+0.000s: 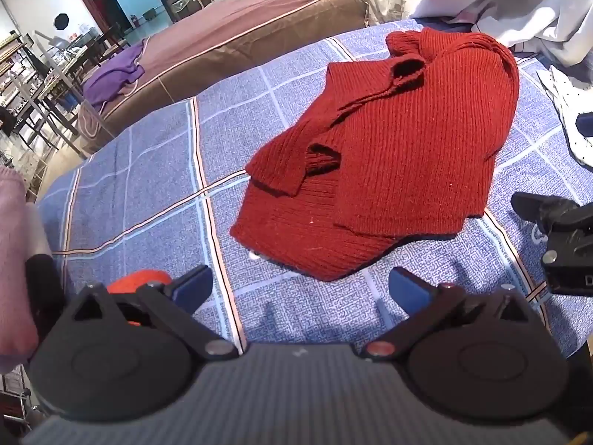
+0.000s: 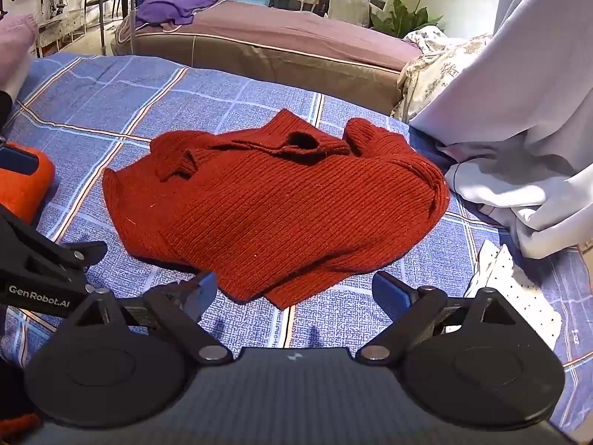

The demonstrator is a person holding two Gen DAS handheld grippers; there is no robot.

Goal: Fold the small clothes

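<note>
A dark red ribbed knit sweater (image 1: 389, 155) lies on the blue checked cloth (image 1: 148, 185), partly folded, with sleeves laid over the body. It also shows in the right wrist view (image 2: 274, 207), collar at the far side. My left gripper (image 1: 301, 289) is open and empty, just short of the sweater's near hem. My right gripper (image 2: 294, 293) is open and empty, just short of the sweater's near corner. The right gripper's body shows at the right edge of the left wrist view (image 1: 563, 237). The left gripper's body shows at the left of the right wrist view (image 2: 40, 267).
An orange knit item (image 2: 22, 181) lies at the left. A white dotted garment (image 2: 519, 289) lies at the right. A pale grey sheet (image 2: 526, 111) is heaped at the far right. A brown bed (image 2: 281, 40) with a purple cloth (image 2: 174, 7) stands behind.
</note>
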